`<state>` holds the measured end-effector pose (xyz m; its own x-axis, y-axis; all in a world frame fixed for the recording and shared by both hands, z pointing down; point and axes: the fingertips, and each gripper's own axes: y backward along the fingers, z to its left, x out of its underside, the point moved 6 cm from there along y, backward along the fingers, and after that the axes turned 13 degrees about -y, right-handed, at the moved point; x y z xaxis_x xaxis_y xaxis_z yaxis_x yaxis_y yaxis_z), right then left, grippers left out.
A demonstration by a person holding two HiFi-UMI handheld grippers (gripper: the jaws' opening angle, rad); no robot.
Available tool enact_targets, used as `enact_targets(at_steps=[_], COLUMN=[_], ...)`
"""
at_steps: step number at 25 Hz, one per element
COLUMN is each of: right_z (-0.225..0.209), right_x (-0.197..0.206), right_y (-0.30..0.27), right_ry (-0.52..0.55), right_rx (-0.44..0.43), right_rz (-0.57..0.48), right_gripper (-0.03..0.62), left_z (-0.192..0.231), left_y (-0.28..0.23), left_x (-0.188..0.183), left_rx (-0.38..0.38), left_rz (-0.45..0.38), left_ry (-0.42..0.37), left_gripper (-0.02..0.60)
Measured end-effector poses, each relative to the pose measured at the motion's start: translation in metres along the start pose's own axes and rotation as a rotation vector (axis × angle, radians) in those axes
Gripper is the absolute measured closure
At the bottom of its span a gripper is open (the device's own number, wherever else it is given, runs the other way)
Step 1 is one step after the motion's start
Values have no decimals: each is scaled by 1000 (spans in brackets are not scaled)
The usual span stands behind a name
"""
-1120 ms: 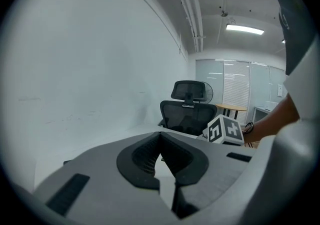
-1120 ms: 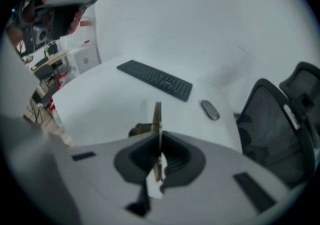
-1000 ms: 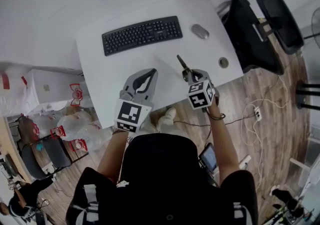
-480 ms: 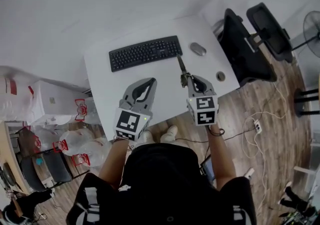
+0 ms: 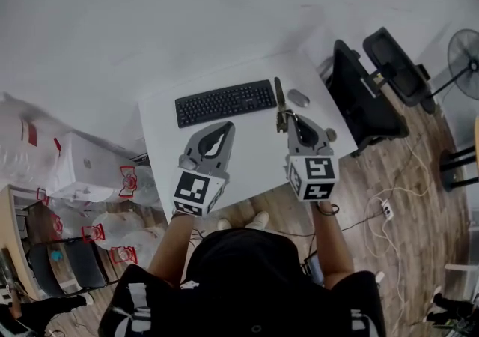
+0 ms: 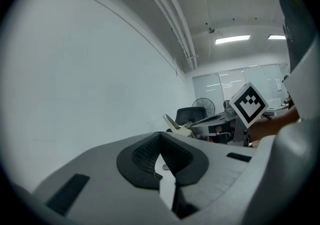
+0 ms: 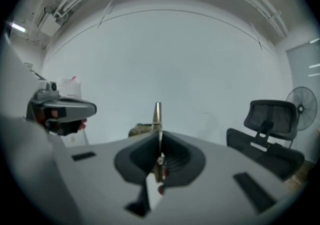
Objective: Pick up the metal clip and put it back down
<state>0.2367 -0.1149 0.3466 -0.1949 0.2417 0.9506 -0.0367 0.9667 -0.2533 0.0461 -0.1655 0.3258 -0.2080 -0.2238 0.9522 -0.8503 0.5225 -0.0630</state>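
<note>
Over the white tabletop (image 5: 161,141), in the head view, the right tongs (image 5: 287,121) are clamped on the metal clip (image 5: 280,102). The clip's long axis runs straight on from the tips, away from me. It shows between the right end of the keyboard (image 5: 224,102) and the mouse (image 5: 299,97), and I judge it is held above them rather than resting there. The left tongs (image 5: 221,132) hang nearby to the left, further from the clip, over bare tabletop. An office chair (image 5: 358,103) stands off the right edge.

From the left gripper view, the left tongs (image 6: 161,136) are pressed together with nothing in them. Beyond them the clip (image 6: 175,124) juts from the right tongs, with a fan (image 6: 202,105) and the chair far behind.

From the right gripper view, the right tongs (image 7: 158,141) are pinched tight on the clip (image 7: 157,114), which stands edge-on and upright above the pads. The left tongs' body (image 7: 60,109) sits off to the left. Only wall shows ahead, so I reckon the clip is well clear of the surface. To set it down I would lower onto bare tabletop nearer me, avoiding the keyboard and mouse.
</note>
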Motion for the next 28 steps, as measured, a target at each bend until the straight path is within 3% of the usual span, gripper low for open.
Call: enact_targets(at_steps=[16, 28], right_z=[34, 40], right_x=[-55, -58], right_y=[48, 46], right_ry=[-16, -11], right_rx=[-43, -61], right_rz=[-183, -192], right_gripper=[559, 559], left_z=[17, 18], left_y=[32, 37], left_x=[-57, -60], left_rx=[-81, -96], left_rz=[-141, -150], left_ry=[-47, -48], left_gripper=[557, 557])
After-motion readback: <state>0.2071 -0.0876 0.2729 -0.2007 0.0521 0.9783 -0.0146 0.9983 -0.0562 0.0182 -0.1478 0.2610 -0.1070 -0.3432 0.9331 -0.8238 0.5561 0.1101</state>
